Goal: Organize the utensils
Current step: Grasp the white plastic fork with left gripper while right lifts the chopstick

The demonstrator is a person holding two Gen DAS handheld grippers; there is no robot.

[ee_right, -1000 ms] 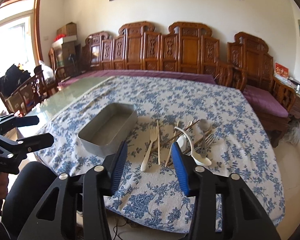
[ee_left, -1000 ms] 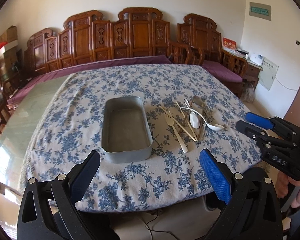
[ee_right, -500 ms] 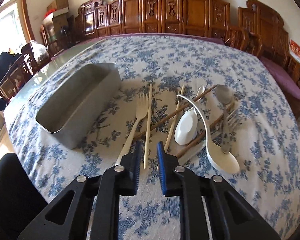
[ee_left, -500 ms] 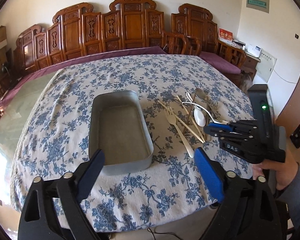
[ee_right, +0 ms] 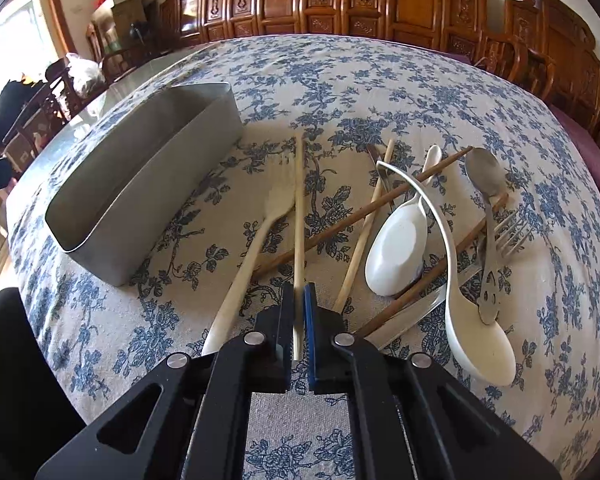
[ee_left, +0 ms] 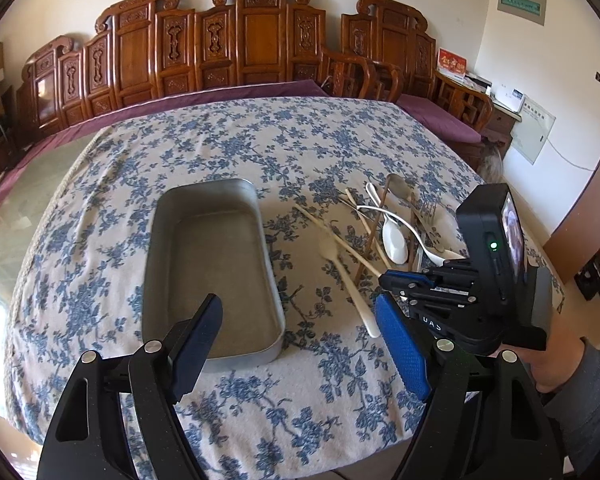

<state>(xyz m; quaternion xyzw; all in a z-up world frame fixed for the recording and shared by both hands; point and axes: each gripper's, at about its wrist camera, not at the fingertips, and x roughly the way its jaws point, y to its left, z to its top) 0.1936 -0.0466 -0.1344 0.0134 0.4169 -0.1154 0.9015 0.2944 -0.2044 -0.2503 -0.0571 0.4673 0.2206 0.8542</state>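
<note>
Scanning from left to right, you find the metal tray (ee_left: 212, 264) first. It lies flat on the flowered tablecloth (ee_left: 100, 208) with its long side running away from you, and nothing lies inside it.

Your left gripper (ee_left: 300, 344) hangs over the near end of that tray. Its jaws stand wide and are closing, with nothing between the blue pads; one pad sits above the tray's near corner and the other above bare cloth.

Just right of the tray lies the pile of utensils. In the right wrist view you see, in order:
- a pale plastic fork (ee_right: 256, 240), tines pointing away from you;
- a light wooden chopstick (ee_right: 299, 216) just beside it, lying nearly parallel;
- a dark chopstick (ee_right: 360, 216) crossing under the others at a slant;
- a second light chopstick (ee_right: 364, 232);
- a short white soup spoon (ee_right: 398, 256), bowl down;
- a long white ladle spoon (ee_right: 456, 280) arching over the soup spoon;
- a metal spoon (ee_right: 486, 184) and a metal fork (ee_right: 512, 232) at the far right.

Your right gripper (ee_right: 299, 320) is clenched on the near end of the light wooden chopstick. The stick runs straight out between the two pads, and its far end rests on the cloth near the tray's far corner. Your right hand (ee_left: 556, 360) grips the handle at the table edge.
</note>
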